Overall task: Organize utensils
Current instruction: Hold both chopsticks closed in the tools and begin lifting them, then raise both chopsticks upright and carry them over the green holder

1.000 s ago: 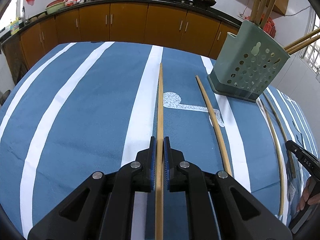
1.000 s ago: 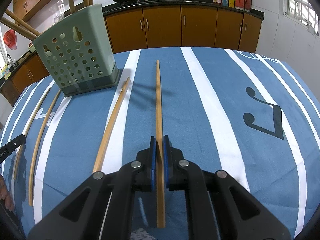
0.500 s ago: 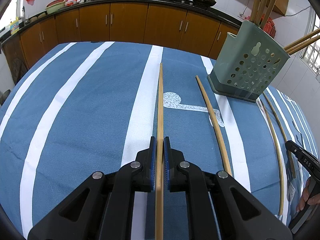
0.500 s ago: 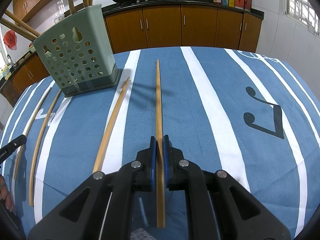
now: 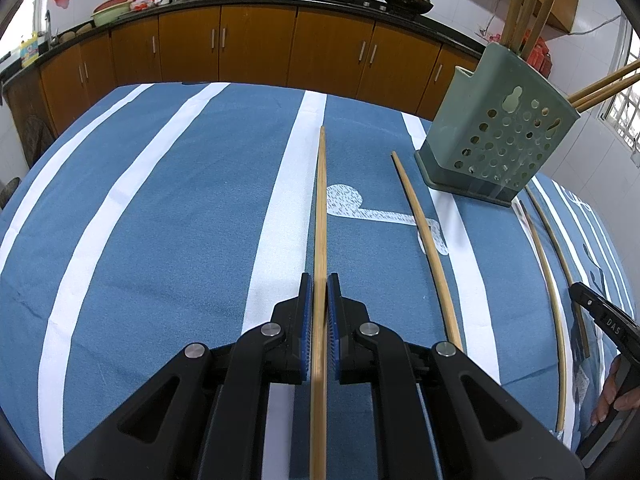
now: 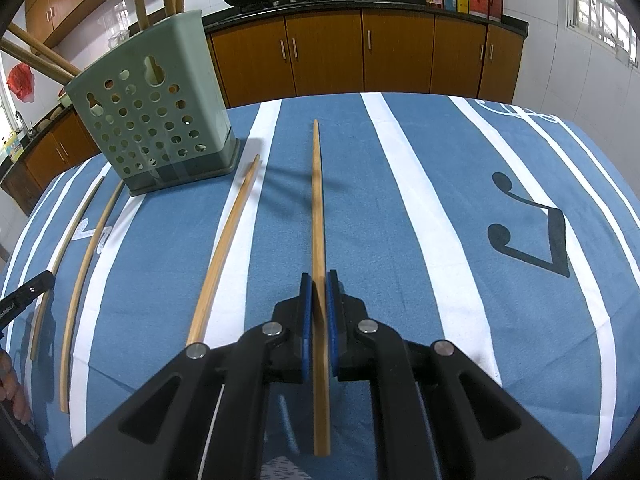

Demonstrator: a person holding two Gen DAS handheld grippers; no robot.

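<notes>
Kitchen worktop (image 5: 180,220) under a blue striped cloth: the left tool (image 5: 319,280) is pressed onto a wooden chopstick (image 5: 321,208) that runs forward between its blue pads, and the right tool (image 6: 319,278) pinches a second chopstick (image 6: 317,200) the same way, gripped close to its blunt rear end. Between the two stands a green perforated utensil holder (image 5: 500,140), upright and apart from both tools. Whether either held tip touches the cloth cannot be told

The step in hand appears to be carrying the pinched pair to the holder. Done well, each stick is lifted clear, tipped point-down above the open top, and released only once the point is inside the rim. With the grip so far back, the long front end will likely swing, so a slow turn seems wise. Going one tool at a time should keep the two from meeting over the holder, and entry is best aimed at a gap between the sticks leaning there

The count: one holder; four chopsticks outside it, two pinched and two loose on the cloth, one loose chopstick (image 5: 424,248) left of the holder and another loose chopstick (image 6: 224,248) right of it; at least five more in the holder, three roughly upright and two leaning outward; two tools
</notes>
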